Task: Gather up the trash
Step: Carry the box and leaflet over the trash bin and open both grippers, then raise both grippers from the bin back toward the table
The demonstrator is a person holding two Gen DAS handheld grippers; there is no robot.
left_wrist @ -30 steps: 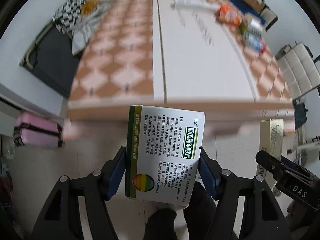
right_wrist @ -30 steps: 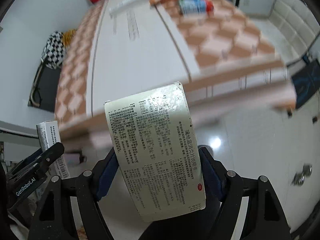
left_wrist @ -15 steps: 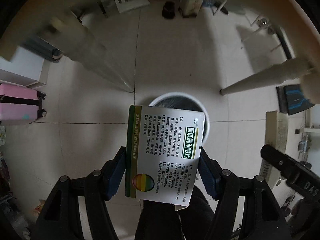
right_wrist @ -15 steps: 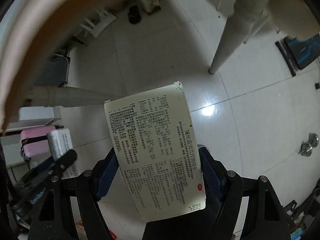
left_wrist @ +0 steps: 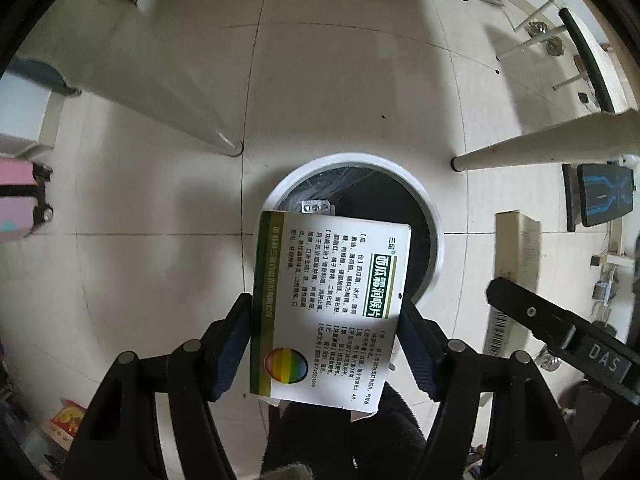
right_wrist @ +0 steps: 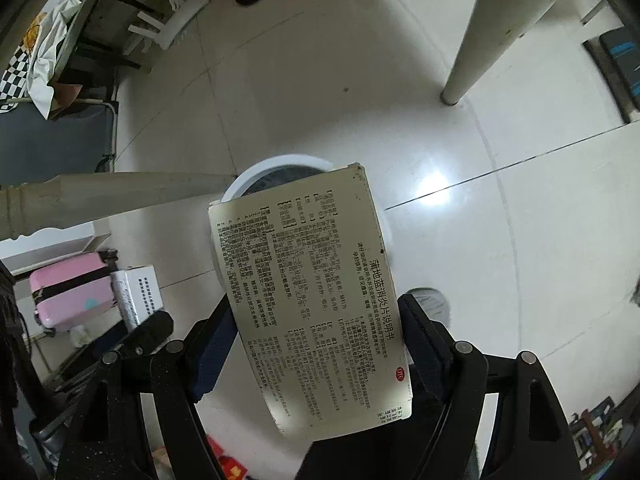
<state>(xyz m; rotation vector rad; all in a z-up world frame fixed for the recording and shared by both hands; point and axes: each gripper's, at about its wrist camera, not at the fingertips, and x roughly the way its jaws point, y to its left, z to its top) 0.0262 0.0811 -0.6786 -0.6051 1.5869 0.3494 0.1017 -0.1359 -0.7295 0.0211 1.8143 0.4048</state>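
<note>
Trash fills both our grippers: the left gripper (left_wrist: 325, 340) is clamped on a green-and-white medicine box (left_wrist: 326, 308), its blue pads pressing the box's two sides. Our right gripper (right_wrist: 316, 344) pinches a pale, printed medicine box (right_wrist: 310, 300) the same way. Beyond the left box, directly below, we see a round white trash bin (left_wrist: 434, 224) with a dark liner and a blister pack (left_wrist: 316, 207) inside. Table legs (left_wrist: 540, 148) stand on the tiled floor around it, and a pink suitcase (right_wrist: 66, 290) sits off left.
</note>
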